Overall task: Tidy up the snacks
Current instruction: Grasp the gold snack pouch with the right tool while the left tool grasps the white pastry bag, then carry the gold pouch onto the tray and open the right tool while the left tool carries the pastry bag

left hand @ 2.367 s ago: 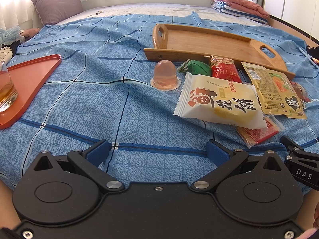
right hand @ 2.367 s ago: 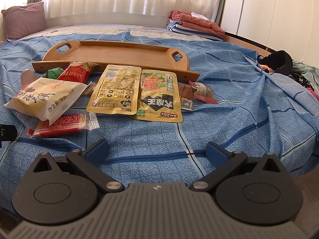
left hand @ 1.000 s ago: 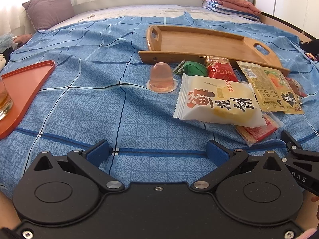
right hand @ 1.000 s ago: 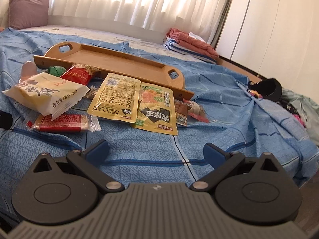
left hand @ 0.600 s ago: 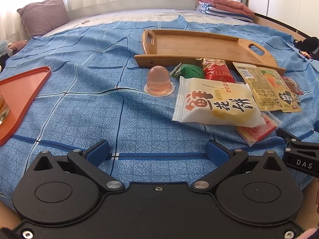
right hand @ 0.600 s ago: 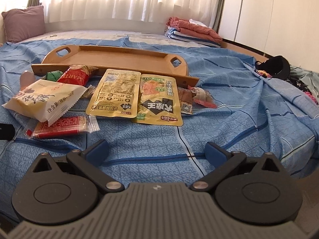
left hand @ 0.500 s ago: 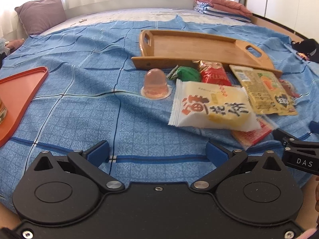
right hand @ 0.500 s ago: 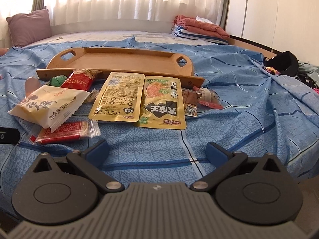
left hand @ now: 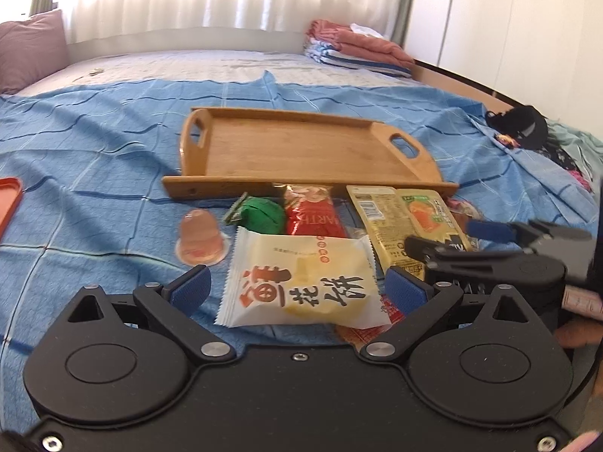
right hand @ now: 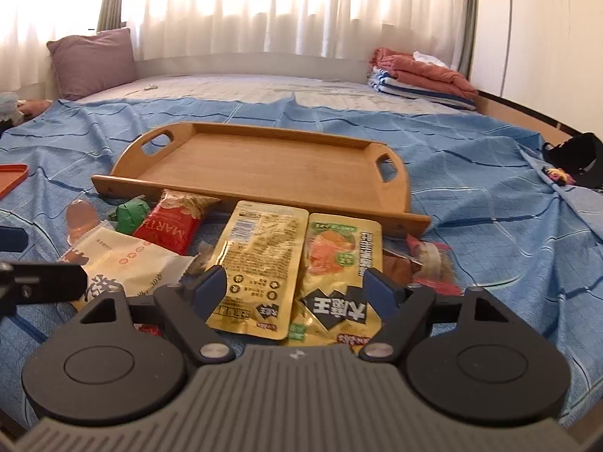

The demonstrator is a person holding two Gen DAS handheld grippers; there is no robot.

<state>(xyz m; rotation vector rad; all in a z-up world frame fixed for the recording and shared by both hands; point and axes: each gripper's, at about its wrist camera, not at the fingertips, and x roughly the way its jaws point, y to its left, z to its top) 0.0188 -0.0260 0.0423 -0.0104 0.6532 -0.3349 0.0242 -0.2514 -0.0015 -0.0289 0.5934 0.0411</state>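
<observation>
- The left tongs [left hand: 297, 286] are hanging spread wide, their blue pads on either side of the white pastry packet [left hand: 301, 282], not touching it as far as one can tell.
- The right tongs [right hand: 296, 290] are also standing spread, hovering over the two yellow pouches [right hand: 260, 263] lying side by side on the blue bedsheet [right hand: 490, 203].
- The wooden tray [right hand: 264, 162] is sitting bare on the bed just behind the snacks.
- A red packet [left hand: 312, 214], a green wrapped sweet [left hand: 264, 214] and a pink jelly cup [left hand: 199, 235] are lying in a row just before the tray's near edge.
- A corner of an orange tray [left hand: 9, 196] is showing well apart at the left.
</observation>
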